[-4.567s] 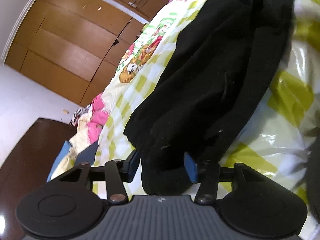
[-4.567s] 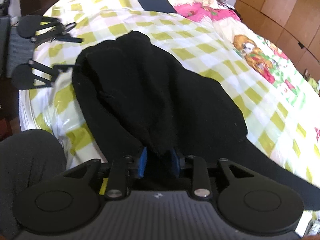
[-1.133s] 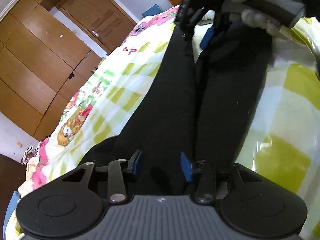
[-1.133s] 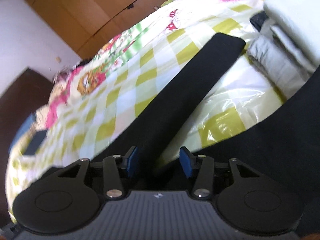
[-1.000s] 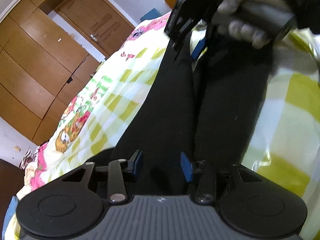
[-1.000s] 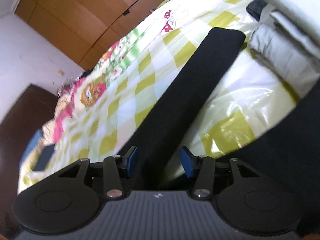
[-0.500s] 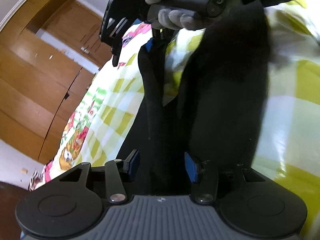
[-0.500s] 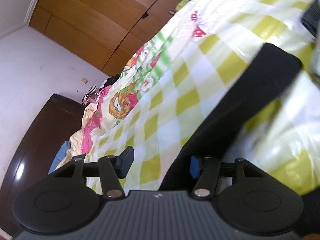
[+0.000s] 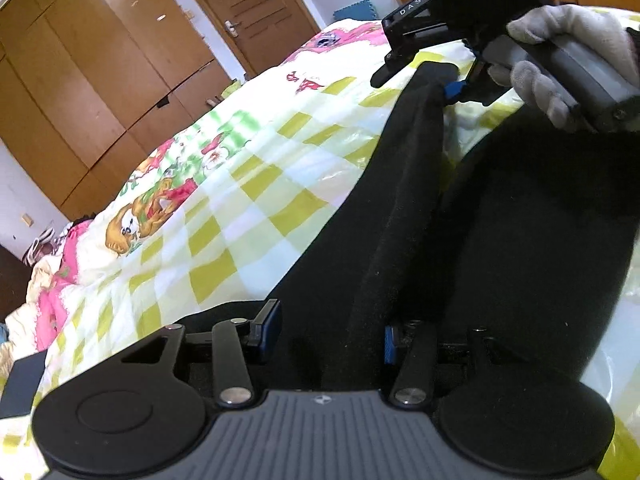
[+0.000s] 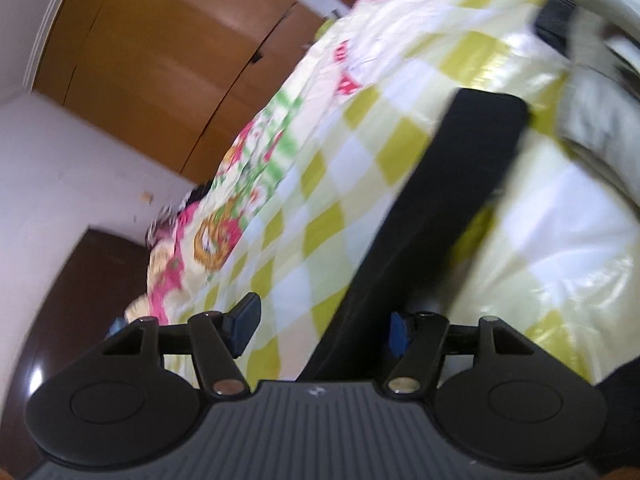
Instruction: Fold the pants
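Observation:
Black pants (image 9: 520,220) lie lengthwise on the checked quilt (image 9: 248,200). One leg is folded into a narrow strip (image 9: 404,184) that runs away from me. My left gripper (image 9: 328,332) is open, its jaws wide on either side of the near end of the cloth. In the left wrist view my right gripper (image 9: 460,88) is at the far end of the strip, held by a gloved hand. In the right wrist view the right gripper (image 10: 320,324) is open, with the black leg strip (image 10: 436,208) lying between its fingers toward the right one.
Wooden wardrobe doors (image 9: 100,72) and a room door (image 9: 252,12) stand beyond the bed. Folded grey and white clothes (image 10: 600,112) lie at the right in the right wrist view. A dark wooden headboard (image 10: 80,304) is at the left.
Both grippers have opened wider since a second ago. The right gripper has swung and moved along the leg strip; its view is blurred by motion. The left leg now lies as a narrow strip.

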`<action>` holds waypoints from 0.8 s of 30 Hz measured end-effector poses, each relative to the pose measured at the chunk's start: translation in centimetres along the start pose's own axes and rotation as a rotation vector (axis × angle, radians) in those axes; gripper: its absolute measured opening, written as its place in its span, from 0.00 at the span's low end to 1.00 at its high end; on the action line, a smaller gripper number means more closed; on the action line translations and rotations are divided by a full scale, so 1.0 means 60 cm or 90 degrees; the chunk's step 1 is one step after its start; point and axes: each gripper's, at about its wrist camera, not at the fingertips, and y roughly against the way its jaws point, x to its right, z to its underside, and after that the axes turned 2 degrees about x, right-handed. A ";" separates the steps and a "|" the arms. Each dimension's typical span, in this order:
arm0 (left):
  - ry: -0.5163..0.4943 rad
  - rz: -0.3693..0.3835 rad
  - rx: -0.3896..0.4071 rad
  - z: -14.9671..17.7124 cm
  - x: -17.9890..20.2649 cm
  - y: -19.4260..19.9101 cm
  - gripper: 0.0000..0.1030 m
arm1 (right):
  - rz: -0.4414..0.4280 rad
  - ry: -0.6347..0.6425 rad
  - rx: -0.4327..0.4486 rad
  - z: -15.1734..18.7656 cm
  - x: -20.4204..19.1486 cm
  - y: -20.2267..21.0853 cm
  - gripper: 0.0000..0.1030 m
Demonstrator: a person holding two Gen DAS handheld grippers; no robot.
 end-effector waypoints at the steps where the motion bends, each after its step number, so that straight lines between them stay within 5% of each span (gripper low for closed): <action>1: -0.002 0.001 -0.001 0.000 0.005 0.000 0.61 | 0.001 -0.011 0.003 -0.003 0.009 -0.004 0.64; 3: -0.005 0.004 -0.003 -0.001 0.011 -0.002 0.61 | 0.003 -0.030 0.008 -0.009 0.021 -0.015 0.63; 4: -0.009 0.001 -0.003 -0.001 0.017 -0.001 0.61 | 0.003 -0.042 0.012 -0.013 0.025 -0.020 0.54; 5: -0.012 -0.001 -0.003 -0.002 0.019 -0.001 0.61 | 0.004 -0.051 0.020 -0.018 0.026 -0.021 0.29; 7: -0.014 -0.001 -0.004 -0.006 0.019 -0.004 0.61 | 0.005 -0.070 0.031 -0.029 0.025 -0.021 0.07; 16: -0.022 -0.005 0.003 -0.008 0.019 0.002 0.61 | -0.041 0.058 0.113 -0.049 -0.084 0.057 0.06; 24: -0.059 -0.022 0.044 -0.017 0.030 0.053 0.61 | -0.052 0.214 0.237 0.014 -0.168 0.259 0.06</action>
